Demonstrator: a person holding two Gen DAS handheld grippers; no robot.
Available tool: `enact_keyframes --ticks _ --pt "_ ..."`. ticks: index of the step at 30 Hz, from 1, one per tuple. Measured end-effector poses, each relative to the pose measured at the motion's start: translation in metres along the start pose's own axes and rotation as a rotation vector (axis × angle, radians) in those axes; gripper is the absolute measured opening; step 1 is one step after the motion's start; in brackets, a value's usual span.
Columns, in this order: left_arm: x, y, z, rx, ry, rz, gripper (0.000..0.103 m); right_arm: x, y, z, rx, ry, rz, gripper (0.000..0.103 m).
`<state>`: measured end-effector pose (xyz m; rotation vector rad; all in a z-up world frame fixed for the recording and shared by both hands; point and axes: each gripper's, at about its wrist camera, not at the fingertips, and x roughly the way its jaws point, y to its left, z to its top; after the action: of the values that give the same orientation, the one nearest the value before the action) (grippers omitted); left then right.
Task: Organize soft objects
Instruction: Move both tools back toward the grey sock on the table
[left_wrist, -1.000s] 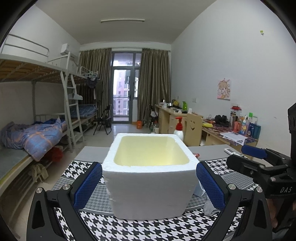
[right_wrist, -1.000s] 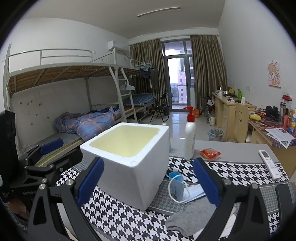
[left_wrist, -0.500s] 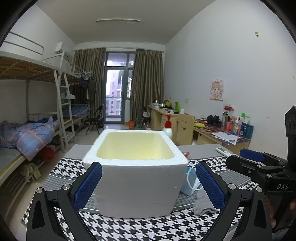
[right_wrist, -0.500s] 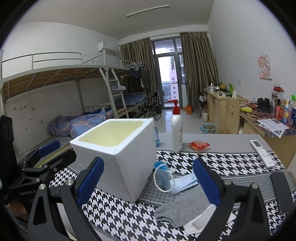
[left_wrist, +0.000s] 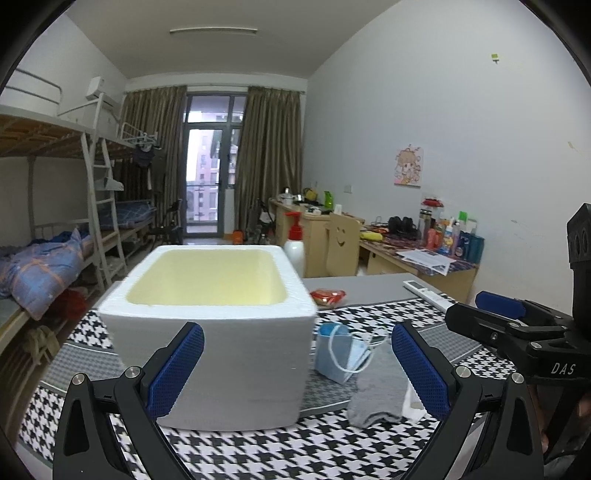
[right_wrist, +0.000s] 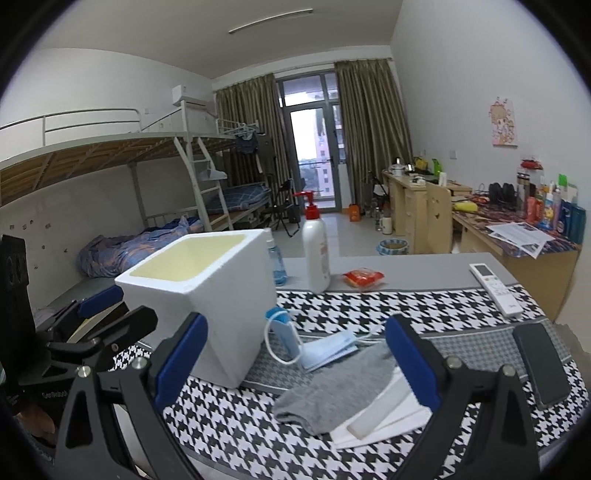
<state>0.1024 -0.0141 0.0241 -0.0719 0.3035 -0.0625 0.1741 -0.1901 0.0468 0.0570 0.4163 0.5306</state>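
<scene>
A white foam box (left_wrist: 207, 343) (right_wrist: 221, 306) with a yellowish, empty inside stands on the houndstooth cloth. Right of it lie blue face masks (left_wrist: 338, 354) (right_wrist: 325, 349), a grey sock (left_wrist: 380, 391) (right_wrist: 336, 391) and a folded white piece (right_wrist: 388, 413) under the sock. My left gripper (left_wrist: 295, 343) is open in front of the box's near wall, holding nothing. My right gripper (right_wrist: 297, 332) is open just short of the masks and sock, also with nothing in it. Each gripper shows in the other's view: the right gripper (left_wrist: 495, 317) at the right, the left gripper (right_wrist: 99, 314) at the left.
Behind the box stand a pump bottle (right_wrist: 316, 254) and a small blue bottle (right_wrist: 277, 264). A red packet (right_wrist: 364, 277), a white remote (right_wrist: 495, 288) and a dark phone (right_wrist: 541, 363) lie on the table (right_wrist: 424, 264). Bunk beds stand left, desks right.
Both views have swung to the right, so the box sits further left in each. The masks and sock have come into fuller view. Both grippers stay open.
</scene>
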Motion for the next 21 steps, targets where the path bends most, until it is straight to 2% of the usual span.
enact_keyframes --ticks 8,21 --pt "0.011 -0.017 -0.003 0.024 0.028 -0.045 0.102 -0.007 -0.021 -0.006 0.054 0.005 -0.063 0.099" --pt "0.026 -0.032 -0.008 0.038 0.069 -0.090 0.102 -0.007 -0.039 -0.014 0.085 0.039 -0.119 0.099"
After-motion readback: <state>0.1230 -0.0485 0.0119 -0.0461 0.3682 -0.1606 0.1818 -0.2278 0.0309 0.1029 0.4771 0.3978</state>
